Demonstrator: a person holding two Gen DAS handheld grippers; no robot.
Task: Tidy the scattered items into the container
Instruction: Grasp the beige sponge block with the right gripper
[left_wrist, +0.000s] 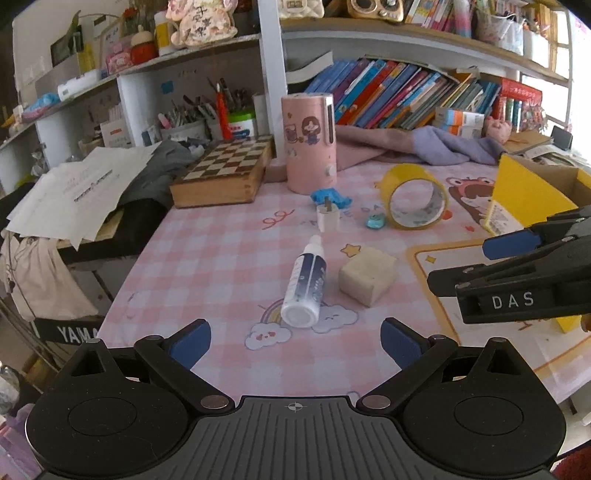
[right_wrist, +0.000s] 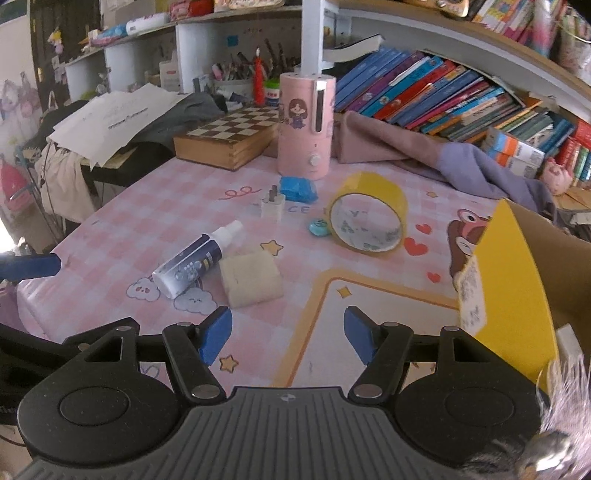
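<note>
On the pink checked tabletop lie a blue-and-white spray bottle (left_wrist: 304, 288) (right_wrist: 195, 262), a beige sponge block (left_wrist: 367, 275) (right_wrist: 251, 278), a white charger plug (left_wrist: 327, 218) (right_wrist: 272, 208), a crumpled blue wrapper (left_wrist: 330, 196) (right_wrist: 298, 189), a small teal round piece (left_wrist: 375, 220) (right_wrist: 318, 227) and a yellow tape roll (left_wrist: 413, 197) (right_wrist: 367, 218). The yellow cardboard box (left_wrist: 528, 199) (right_wrist: 517, 280) stands open at the right. My left gripper (left_wrist: 295, 341) is open and empty, just short of the bottle. My right gripper (right_wrist: 288, 338) (left_wrist: 480, 258) is open and empty, beside the box.
A pink humidifier (left_wrist: 309, 144) (right_wrist: 304, 125) and a wooden chessboard box (left_wrist: 225, 173) (right_wrist: 229, 138) stand at the back. Pink and purple cloths (left_wrist: 436, 146) (right_wrist: 461, 158) lie before a row of books. Papers (left_wrist: 77, 192) overhang the left side.
</note>
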